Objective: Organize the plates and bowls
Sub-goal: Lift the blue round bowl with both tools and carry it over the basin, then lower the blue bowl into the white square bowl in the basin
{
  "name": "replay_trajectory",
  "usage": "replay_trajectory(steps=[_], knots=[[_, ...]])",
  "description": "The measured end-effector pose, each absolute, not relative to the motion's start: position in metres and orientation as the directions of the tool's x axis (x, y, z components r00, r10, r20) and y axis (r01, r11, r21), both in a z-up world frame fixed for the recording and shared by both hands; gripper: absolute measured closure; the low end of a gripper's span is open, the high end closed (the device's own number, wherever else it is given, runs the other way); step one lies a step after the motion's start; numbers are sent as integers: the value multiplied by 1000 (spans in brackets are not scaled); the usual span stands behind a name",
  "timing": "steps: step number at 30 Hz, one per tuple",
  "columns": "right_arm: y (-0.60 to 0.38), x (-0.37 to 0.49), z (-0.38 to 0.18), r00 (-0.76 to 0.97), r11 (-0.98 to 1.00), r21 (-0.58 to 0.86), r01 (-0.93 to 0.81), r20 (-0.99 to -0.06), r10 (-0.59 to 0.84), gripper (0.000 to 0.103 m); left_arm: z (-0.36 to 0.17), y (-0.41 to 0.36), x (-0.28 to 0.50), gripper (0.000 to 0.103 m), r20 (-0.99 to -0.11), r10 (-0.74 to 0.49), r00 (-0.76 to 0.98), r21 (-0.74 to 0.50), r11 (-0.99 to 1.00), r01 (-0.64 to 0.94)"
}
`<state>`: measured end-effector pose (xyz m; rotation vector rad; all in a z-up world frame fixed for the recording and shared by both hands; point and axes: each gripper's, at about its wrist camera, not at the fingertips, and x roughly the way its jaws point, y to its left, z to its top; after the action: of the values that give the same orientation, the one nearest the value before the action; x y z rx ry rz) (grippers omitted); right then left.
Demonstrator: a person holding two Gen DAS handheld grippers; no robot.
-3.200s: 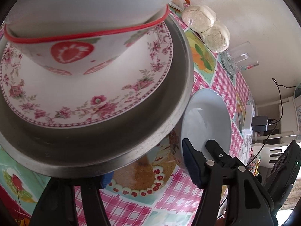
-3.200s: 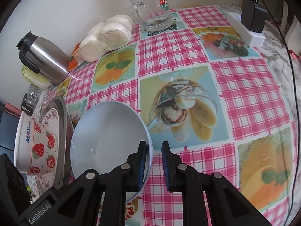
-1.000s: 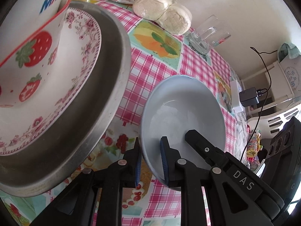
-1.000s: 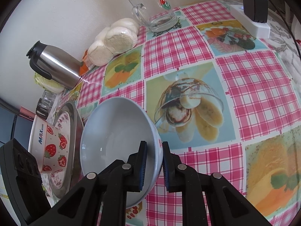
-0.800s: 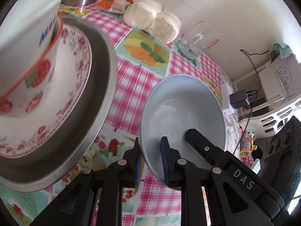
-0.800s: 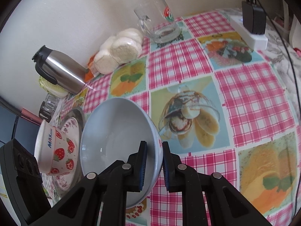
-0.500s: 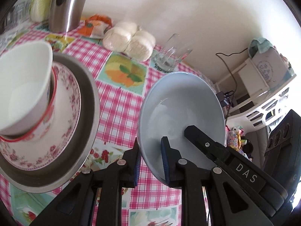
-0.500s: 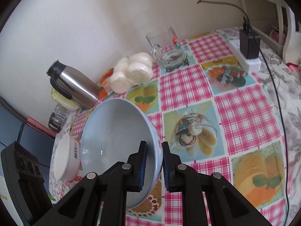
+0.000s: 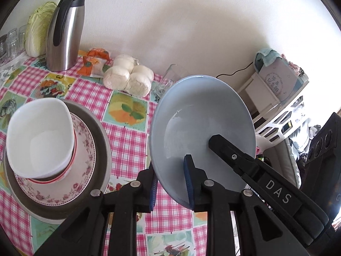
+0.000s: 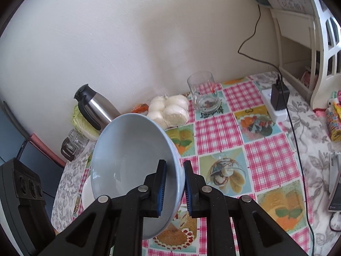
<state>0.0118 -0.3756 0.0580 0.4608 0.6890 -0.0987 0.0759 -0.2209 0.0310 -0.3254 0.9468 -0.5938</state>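
Lifted off the table, blue bowl (image 9: 202, 115) sits clamped between both grippers, left gripper (image 9: 170, 186) opening.

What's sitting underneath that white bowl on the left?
The white bowl sits on a floral plate, which rests on a grey metal plate. The plate's centre is covered by the bowl.

A steel flask (image 9: 64, 29) stands by the wall beside a cabbage (image 9: 37, 32), 4 buns (image 9: 129, 77) and a glass mug (image 10: 203, 91); a charger (image 10: 279, 98) sits right.
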Motion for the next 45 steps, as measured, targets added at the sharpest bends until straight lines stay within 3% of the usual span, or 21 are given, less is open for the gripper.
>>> replay_trajectory(steps=[27,45], knots=[[-280,28,100,818,920,363,145,-567,95,85,78,-122,88,78,-625,-584,518,-461,812,359],[-208,58,98,806,936,343,72,-574,148,85,77,-50,108,77,-642,-550,535,-459,834,306]])
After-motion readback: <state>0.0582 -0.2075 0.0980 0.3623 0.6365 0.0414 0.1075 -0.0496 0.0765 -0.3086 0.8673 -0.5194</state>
